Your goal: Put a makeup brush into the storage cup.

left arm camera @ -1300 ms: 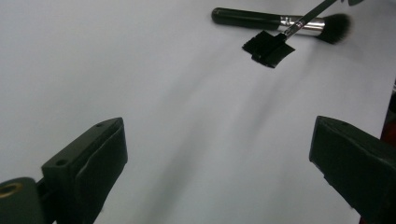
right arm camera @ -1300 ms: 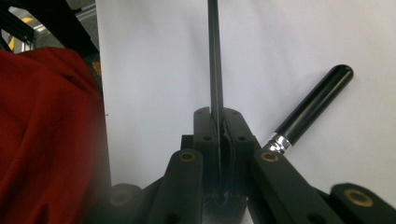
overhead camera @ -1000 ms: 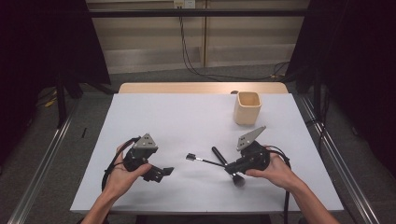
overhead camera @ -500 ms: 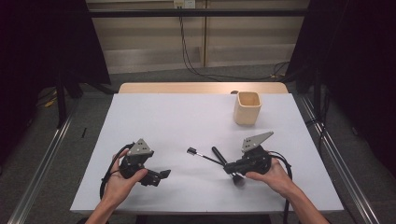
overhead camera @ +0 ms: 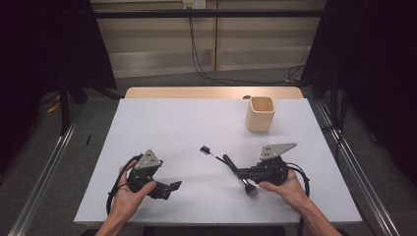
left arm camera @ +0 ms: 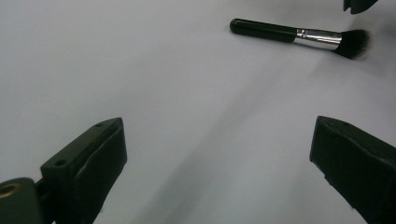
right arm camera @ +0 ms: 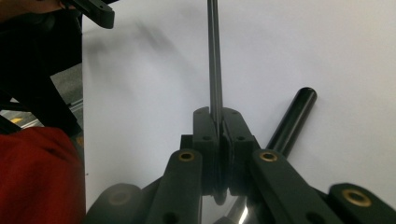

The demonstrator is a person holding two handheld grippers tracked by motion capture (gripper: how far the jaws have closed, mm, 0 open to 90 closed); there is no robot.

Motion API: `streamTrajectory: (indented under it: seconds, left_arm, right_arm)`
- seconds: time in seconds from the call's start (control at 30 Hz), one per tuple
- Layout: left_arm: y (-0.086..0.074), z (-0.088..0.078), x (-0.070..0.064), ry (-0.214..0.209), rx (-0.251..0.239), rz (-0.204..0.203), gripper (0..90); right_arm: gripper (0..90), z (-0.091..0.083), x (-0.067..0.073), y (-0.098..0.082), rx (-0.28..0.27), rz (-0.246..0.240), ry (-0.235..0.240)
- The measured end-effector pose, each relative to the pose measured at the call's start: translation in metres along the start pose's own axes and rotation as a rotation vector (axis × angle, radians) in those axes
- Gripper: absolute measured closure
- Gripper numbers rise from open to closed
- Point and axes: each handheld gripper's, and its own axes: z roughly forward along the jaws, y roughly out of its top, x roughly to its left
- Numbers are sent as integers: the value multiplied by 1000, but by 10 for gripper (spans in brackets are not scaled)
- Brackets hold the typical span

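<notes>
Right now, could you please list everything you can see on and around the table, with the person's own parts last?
Table: one, white top with a wooden far edge, centre of the high view.
Wooden cup: one, pale tan, upright at the table's far right.
Makeup brush: one, black handle, silver ferrule, dark bristles, lying flat at front centre beside the right gripper.
Thin brush: one, black, slender, clamped in the right gripper's jaws, tip pointing to the table's middle.
Cables: several, black, on the floor behind the table.
Left gripper: one, black, jaws apart, front left.
Right gripper: one, black, front right.
Hands: two, holding the grippers.
</notes>
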Motion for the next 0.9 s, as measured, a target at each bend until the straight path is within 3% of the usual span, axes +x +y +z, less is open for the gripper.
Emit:
streamTrajectory:
  seconds: [0.27, 0.57, 0.73, 0.77, 0.9]
  left_arm:
    - [1, 0, 2, -12, -42, 8, 45]
    - [3, 3, 1, 25, -115, 38, 46]
    - [3, 2, -1, 14, -180, 9, 47]
    - [3, 2, -4, 10, -219, -2, 47]
    - [5, 0, -10, -12, -295, 1, 50]
  right_arm:
    - [861, -3, 3, 2, -83, 3, 17]
    - [861, 0, 8, 5, -156, -18, 19]
    - [861, 0, 11, 9, -179, -32, 29]
    - [861, 0, 12, 9, -186, -32, 30]
    - [861, 0, 17, 13, -203, -45, 30]
